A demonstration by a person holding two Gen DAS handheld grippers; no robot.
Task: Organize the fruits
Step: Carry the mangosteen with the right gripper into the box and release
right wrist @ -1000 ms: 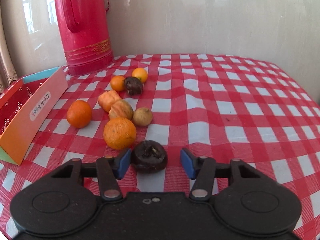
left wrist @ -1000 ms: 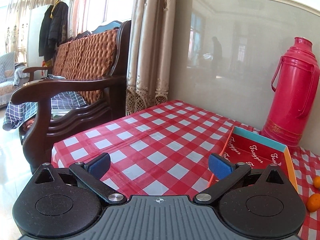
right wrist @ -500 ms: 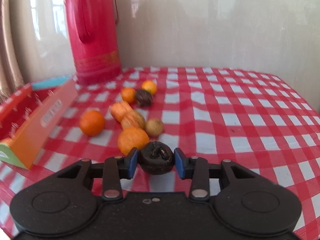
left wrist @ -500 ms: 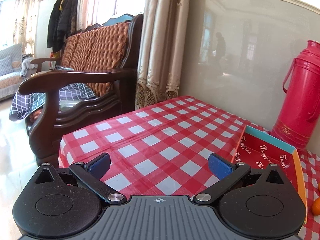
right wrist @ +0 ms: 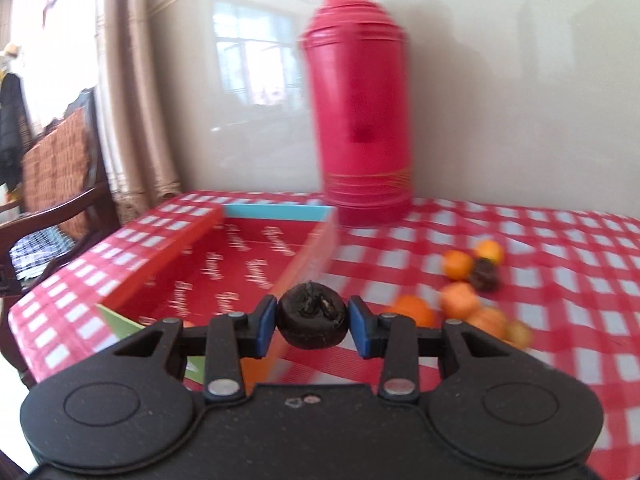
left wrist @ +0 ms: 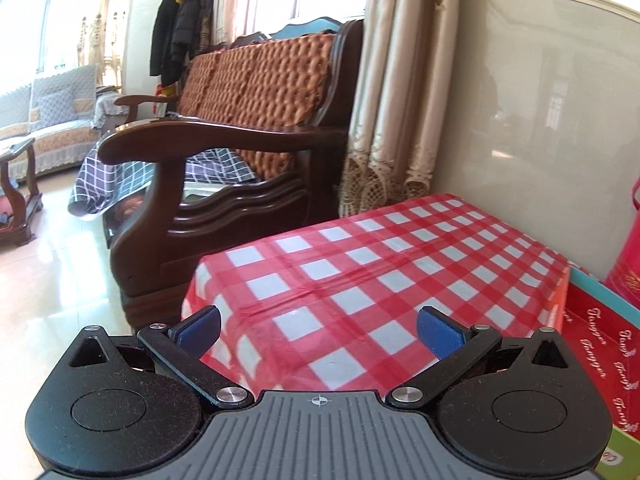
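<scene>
From the left wrist view, the left claw (left wrist: 318, 330) hangs with its blue pads (left wrist: 434, 334) spread wide and nothing between them, above the near corner of the surface (left wrist: 360, 276) in its red-and-white checked cloth. At the right edge shows part of the red box (left wrist: 596, 344) with white lettering inside and a teal far wall, and behind it a sliver of the red thermos (left wrist: 628, 256). Beyond the surface stand a wooden armchair (left wrist: 224, 160) with an orange quilted back and a beige curtain (left wrist: 392, 92).

From the right wrist view (blurred throughout), the right claw (right wrist: 312, 322) pinches a dark wrinkled fruit (right wrist: 312, 320) between its blue pads (right wrist: 264, 326), one pad on each side. The fruit is held in the air just beside the box's (right wrist: 240, 264) right wall, near its front end. The thermos (right wrist: 360, 108) stands upright behind the box's far right corner. To the right, on the cloth, lie the remaining fruits (right wrist: 468, 296): several orange ones, a second dark one, and a small yellowish one at the near end of the cluster.
</scene>
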